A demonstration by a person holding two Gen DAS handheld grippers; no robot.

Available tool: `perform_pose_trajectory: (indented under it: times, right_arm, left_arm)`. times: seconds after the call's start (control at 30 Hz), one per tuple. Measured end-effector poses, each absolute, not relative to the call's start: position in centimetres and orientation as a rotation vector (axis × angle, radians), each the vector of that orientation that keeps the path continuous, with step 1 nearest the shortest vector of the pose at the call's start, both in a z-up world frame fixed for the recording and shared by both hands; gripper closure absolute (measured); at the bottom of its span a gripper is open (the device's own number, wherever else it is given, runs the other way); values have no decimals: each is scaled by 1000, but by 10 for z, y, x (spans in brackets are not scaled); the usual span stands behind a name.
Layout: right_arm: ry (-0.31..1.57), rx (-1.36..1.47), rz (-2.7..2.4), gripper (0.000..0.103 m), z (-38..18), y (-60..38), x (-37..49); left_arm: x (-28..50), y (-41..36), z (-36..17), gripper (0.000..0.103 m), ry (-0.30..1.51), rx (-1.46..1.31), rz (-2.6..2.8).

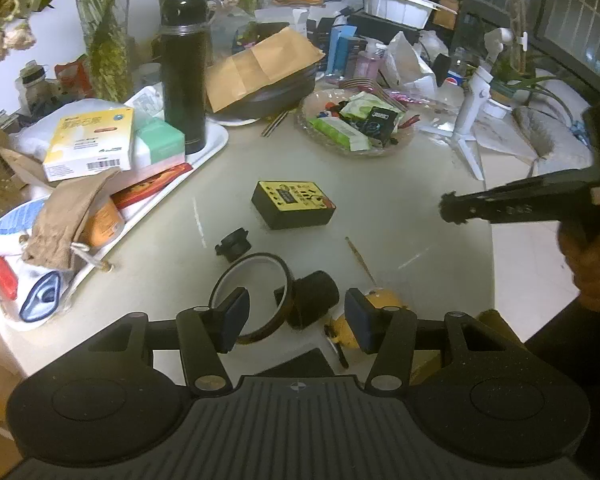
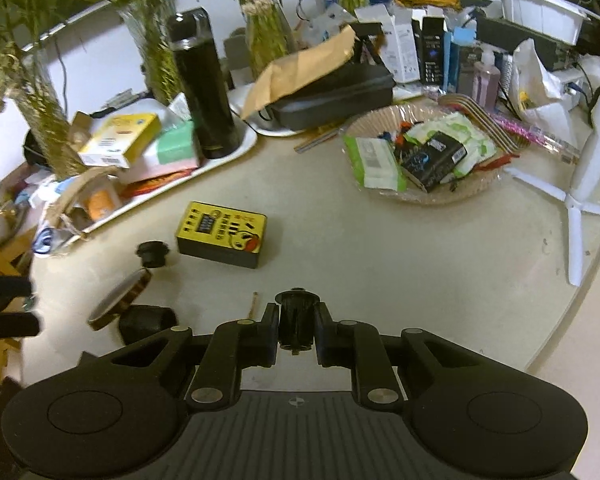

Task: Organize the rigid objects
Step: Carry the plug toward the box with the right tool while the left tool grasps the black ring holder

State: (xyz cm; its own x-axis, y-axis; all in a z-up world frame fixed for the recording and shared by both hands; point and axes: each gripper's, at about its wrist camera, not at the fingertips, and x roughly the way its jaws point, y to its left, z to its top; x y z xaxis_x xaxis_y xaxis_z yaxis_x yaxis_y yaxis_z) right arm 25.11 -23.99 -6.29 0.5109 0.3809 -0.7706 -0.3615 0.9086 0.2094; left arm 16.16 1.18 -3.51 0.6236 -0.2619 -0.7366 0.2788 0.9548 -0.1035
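Note:
My left gripper point(image 1: 296, 318) is open, low over the table's near edge. Between and just past its fingers lie a brown tape ring point(image 1: 256, 280), a black cylinder point(image 1: 314, 298) and a yellow object point(image 1: 376, 304). A small black cap point(image 1: 234, 244) and a yellow-topped black box point(image 1: 293, 203) lie farther out. My right gripper point(image 2: 297, 326) is shut on a small black flanged part point(image 2: 297, 320), held above the table. It also shows in the left wrist view point(image 1: 454, 208) at the right. The box point(image 2: 222, 233), cap point(image 2: 153, 253), tape ring point(image 2: 120, 296) and cylinder point(image 2: 146, 322) show to its left.
A white tray point(image 1: 216, 146) at the left holds boxes, a brown pouch and a tall black flask point(image 1: 183, 74). A glass bowl point(image 2: 424, 196) of packets sits at the back right, a white tripod point(image 2: 576, 208) beyond it. A thin stick point(image 1: 360, 260) lies on the table. Vases and clutter line the back.

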Motion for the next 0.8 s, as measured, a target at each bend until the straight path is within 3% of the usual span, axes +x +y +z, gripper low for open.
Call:
perform_pose_trajectory:
  times: [0.27, 0.5, 0.8]
  right_arm:
    - [926, 18, 489, 83, -55, -248, 224]
    - [927, 39, 516, 83, -51, -255, 200]
    - [912, 49, 558, 83, -41, -253, 178]
  left_arm:
    - [179, 18, -53, 52, 880, -32, -344]
    - [198, 23, -72, 59, 909, -71, -361]
    - [218, 25, -94, 77, 966, -108, -404]
